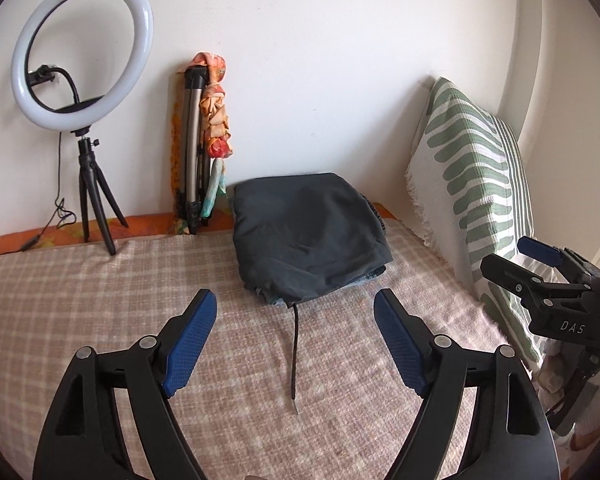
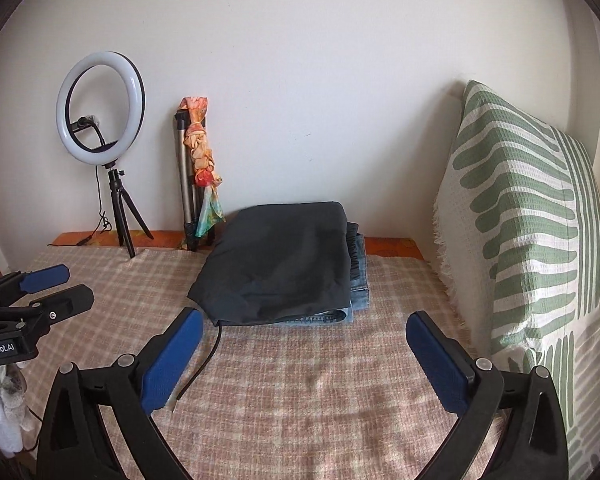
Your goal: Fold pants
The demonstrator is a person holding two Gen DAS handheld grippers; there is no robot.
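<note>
Dark grey pants [image 1: 310, 236] lie folded in a neat square on top of folded blue jeans [image 2: 358, 294] at the far side of the checked bed cover [image 1: 100, 304]. A black drawstring [image 1: 294, 356] trails from the pile toward me. My left gripper [image 1: 294, 300] is open and empty, held a little short of the pile. My right gripper [image 2: 304, 320] is open and empty, also just in front of the pile [image 2: 278, 264]. Each gripper shows at the edge of the other's view: the right gripper [image 1: 520, 260], the left gripper [image 2: 72, 284].
A ring light on a small tripod [image 1: 82, 48] stands at the back left. A folded tripod with an orange scarf [image 1: 204, 128] leans on the wall. A green-striped pillow [image 2: 528, 216] stands upright along the right side.
</note>
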